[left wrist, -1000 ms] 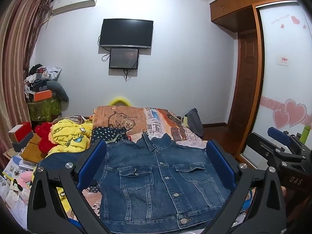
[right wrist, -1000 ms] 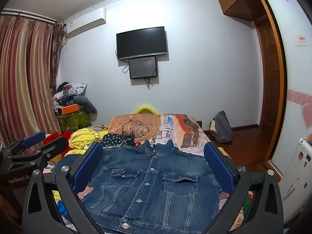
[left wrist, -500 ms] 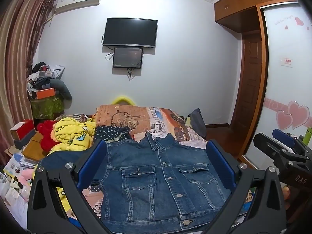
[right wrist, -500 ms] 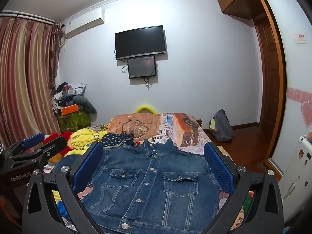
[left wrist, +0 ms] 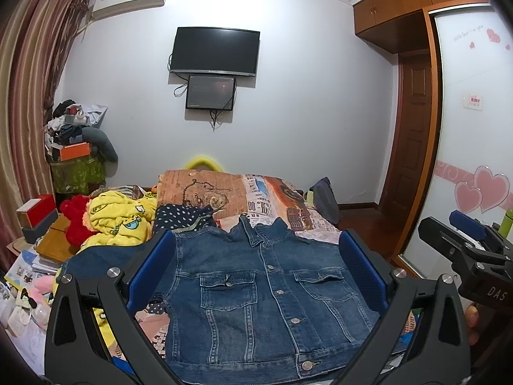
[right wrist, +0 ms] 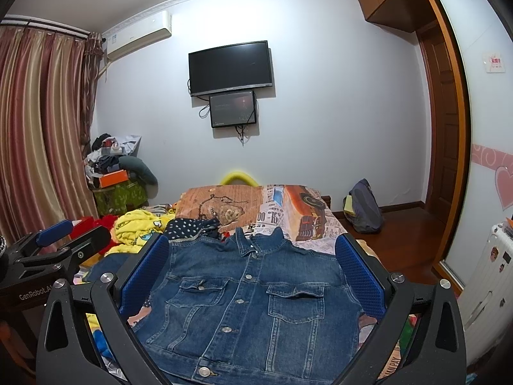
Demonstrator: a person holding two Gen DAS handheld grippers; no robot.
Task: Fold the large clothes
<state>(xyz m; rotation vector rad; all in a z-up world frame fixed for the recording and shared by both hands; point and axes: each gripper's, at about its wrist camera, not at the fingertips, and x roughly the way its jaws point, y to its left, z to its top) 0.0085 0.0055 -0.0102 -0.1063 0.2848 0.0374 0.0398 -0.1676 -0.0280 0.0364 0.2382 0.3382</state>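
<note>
**Denim jacket laid flat, both grippers spread above its hem**

A dark blue denim button-front jacket (left wrist: 269,298) is seen spread face up on a bed covered with an orange and newsprint-patterned sheet (left wrist: 279,199). Its collar is pointed toward 12 o'clock and its hem toward 6 o'clock, so the long axis is run straight away from both cameras. One sleeve is seen extended toward 9 o'clock over the bed's clutter; the other sleeve cannot be made out.

The left hand-held gripper (left wrist: 256,276) is held with its blue-padded fingers (left wrist: 150,272) spread wide and nothing between them; the jacket's body is framed in the gap, below and ahead, and no contact is shown. The right hand-held gripper (right wrist: 253,272) is likewise released and empty, with the same jacket (right wrist: 253,308) centred between its pads. In the left wrist view the right gripper is seen at 3 o'clock; in the right wrist view the left gripper is seen at 9 o'clock, so the two are held side by side near the hem.

The fold is judged not yet begun. The extended sleeve is nearer to the left gripper, and the 3 o'clock edge to the right one; a lengthwise fold would probably be started from those sides.

A yellow cartoon-print fleece garment (left wrist: 121,218) lies at 10 o'clock, apart from the jacket's body.
</note>
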